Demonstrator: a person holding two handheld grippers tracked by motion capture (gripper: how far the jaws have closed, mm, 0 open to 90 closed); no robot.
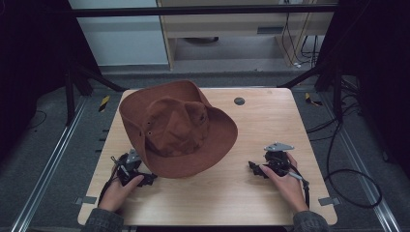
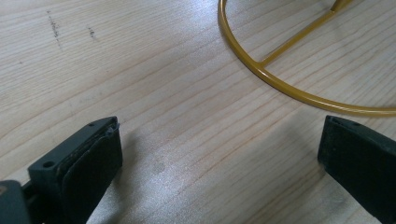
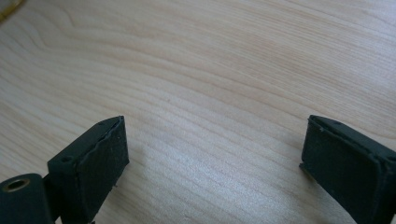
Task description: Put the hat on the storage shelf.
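Observation:
A brown wide-brimmed hat [image 1: 176,128] stands raised over the left half of the wooden table [image 1: 261,125], its brim tilted. My left gripper [image 1: 147,179] rests low on the table just below the hat's front brim, open, with bare wood between its pads [image 2: 91,161]. In the left gripper view a yellow wire ring with a spoke [image 2: 280,84] lies on the wood ahead of the jaws; how it meets the hat I cannot tell. My right gripper [image 1: 255,169] lies on the table at the right, apart from the hat, open with nothing between its pads [image 3: 100,158].
A small dark round disc [image 1: 239,101] is set in the table near its far edge. Metal rails [image 1: 48,159] run along both sides of the table, and cables [image 1: 353,183] lie on the floor at the right. Bare wood stretches between the two grippers.

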